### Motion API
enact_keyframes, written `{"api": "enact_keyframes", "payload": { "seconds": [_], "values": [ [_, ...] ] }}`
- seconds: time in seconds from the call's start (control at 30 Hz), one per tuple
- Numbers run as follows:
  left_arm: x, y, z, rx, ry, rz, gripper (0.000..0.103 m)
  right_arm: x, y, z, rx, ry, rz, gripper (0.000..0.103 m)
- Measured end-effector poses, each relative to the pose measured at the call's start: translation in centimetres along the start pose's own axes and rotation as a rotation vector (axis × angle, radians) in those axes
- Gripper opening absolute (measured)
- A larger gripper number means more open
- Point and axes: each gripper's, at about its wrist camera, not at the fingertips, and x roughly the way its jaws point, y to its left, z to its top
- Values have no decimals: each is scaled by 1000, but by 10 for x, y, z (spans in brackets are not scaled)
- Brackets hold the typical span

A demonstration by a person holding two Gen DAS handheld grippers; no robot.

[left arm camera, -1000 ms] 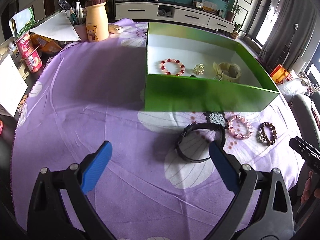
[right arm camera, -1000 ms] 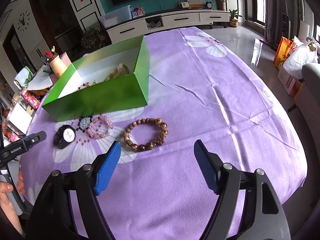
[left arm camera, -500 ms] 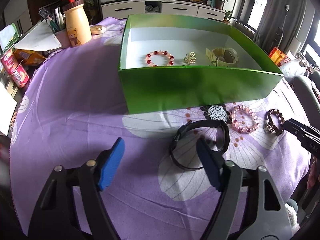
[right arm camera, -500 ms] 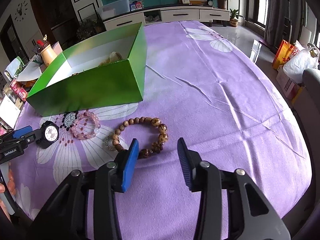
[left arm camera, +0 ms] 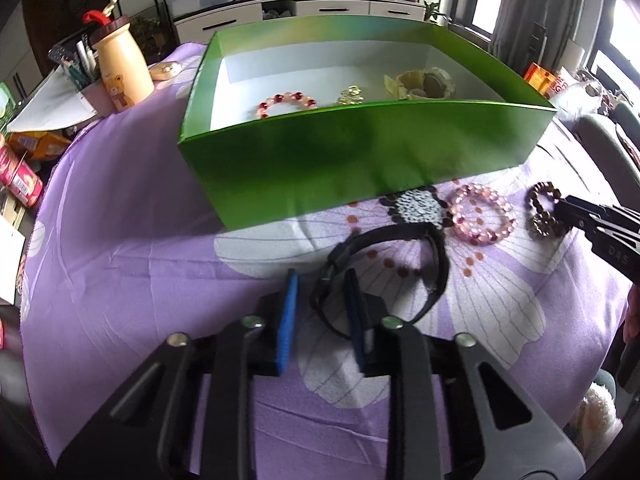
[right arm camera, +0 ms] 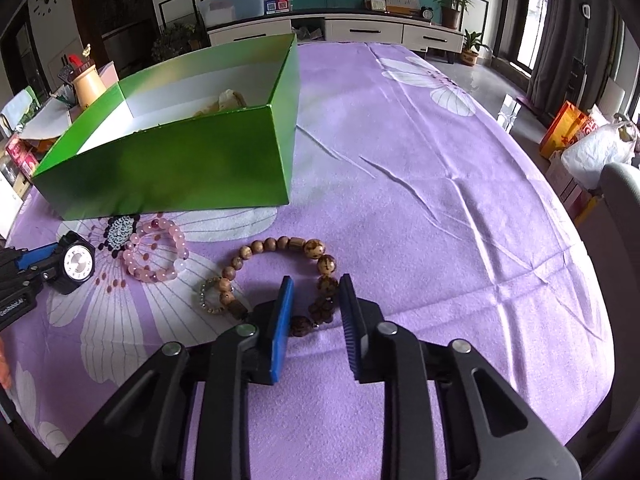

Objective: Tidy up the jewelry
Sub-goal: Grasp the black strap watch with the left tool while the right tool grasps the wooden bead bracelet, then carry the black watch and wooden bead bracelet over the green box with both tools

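A green box on the purple cloth holds a red bead bracelet, a gold trinket and a pale bangle. In front of it lie a black watch, a pink bead bracelet and a brown wooden bead bracelet. My left gripper has its pads narrowed around the watch strap. My right gripper has its pads narrowed around the near side of the brown bracelet. Neither item is lifted.
A cream bear bottle, pen holder and snack packs stand at the table's far left. A small beaded ring lies beside the brown bracelet. Bags and a grey chair sit past the table's right edge.
Both grippers moved forward and down and closed much narrower: the left around the watch strap, the right around the brown bracelet.
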Motion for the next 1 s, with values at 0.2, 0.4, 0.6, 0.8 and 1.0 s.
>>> {"api": "enact_keyframes", "payload": {
  "seconds": [0.2, 0.4, 0.6, 0.8, 1.0],
  "values": [
    [-1, -1, 0, -30, -7, -21, 9, 0, 3, 1, -7, -11, -7, 11],
    [-11, 9, 1, -88, -23, -40, 8, -18, 4, 2, -6, -62, 12, 11],
    [-30, 12, 2, -96, -54, -45, 8, -46, 7, 8, -25, -130, 14, 11],
    [-52, 13, 5, -102, -88, -53, 8, -68, 10, 14, -36, -175, 17, 11],
    [-67, 16, 11, -105, -113, -55, 8, -82, 12, 18, -40, -202, 18, 11]
  ]
}}
